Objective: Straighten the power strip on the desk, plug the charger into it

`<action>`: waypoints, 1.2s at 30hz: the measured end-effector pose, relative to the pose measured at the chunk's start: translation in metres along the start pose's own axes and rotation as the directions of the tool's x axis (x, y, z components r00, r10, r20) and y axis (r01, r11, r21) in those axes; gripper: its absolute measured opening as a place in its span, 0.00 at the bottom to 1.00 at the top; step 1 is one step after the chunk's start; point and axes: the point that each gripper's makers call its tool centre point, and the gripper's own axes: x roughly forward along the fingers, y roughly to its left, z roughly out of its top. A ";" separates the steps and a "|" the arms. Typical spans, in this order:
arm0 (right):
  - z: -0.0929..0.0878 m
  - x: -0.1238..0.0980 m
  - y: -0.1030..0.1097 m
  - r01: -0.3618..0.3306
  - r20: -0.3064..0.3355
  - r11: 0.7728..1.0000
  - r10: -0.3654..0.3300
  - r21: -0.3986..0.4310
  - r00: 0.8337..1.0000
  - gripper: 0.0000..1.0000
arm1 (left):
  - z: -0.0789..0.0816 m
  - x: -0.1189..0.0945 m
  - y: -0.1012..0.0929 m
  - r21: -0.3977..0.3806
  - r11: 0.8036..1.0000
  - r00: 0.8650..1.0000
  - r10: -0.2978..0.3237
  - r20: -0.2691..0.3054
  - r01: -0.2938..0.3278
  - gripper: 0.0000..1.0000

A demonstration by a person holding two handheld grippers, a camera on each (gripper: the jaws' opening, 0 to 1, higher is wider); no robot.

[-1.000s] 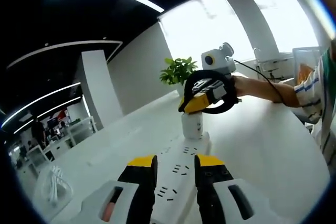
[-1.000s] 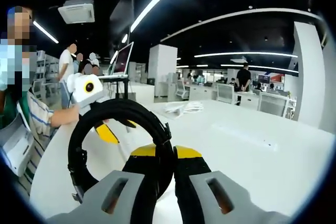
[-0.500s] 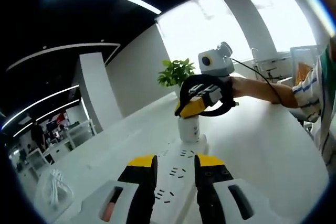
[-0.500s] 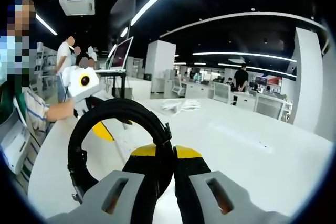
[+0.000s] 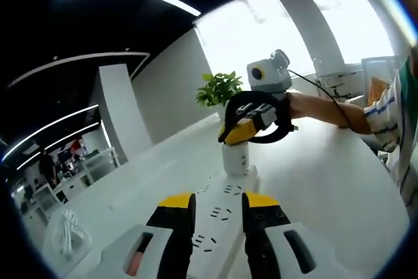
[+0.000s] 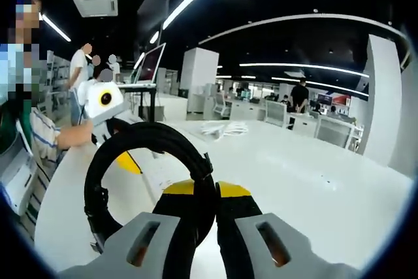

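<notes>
Right gripper (image 6: 202,194) (clamped) on charger (image 5: 236,159), white power strip (image 5: 219,217)

Glossy white plastic power strip (image 5: 219,217)

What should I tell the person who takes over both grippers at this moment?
Left gripper: jaws on either side of the near end of the white power strip, which lies on the white desk; whether they clamp it cannot be told.
Right gripper: shut on the coiled black cable; in the left gripper view it sits right above the white charger.
The charger stands upright at the far end of the power strip; whether it is fully plugged in cannot be told.
Left: confirm the charger is seated, release the cable, check that the strip lies straight.
</notes>
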 end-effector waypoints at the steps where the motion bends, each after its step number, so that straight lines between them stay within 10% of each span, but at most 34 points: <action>1: -0.001 0.000 0.000 0.002 -0.001 1.000 -0.002 -0.005 1.000 0.08 | 0.000 0.000 0.000 -0.002 1.000 1.000 0.001 0.000 -0.001 0.29; 22: 0.002 0.003 0.008 0.038 -0.045 0.990 -0.045 -0.139 0.998 0.08 | 0.003 0.000 -0.001 -0.009 1.000 1.000 -0.005 0.007 0.005 0.29; 32: 0.000 -0.001 0.001 0.011 -0.010 0.998 -0.012 -0.054 1.000 0.08 | -0.001 0.001 -0.003 -0.008 1.000 1.000 -0.010 -0.006 0.010 0.29; 36: 0.002 0.003 0.012 0.028 -0.043 0.988 -0.035 -0.155 0.998 0.08 | 0.001 0.001 -0.004 -0.013 1.000 1.000 -0.015 0.001 0.015 0.29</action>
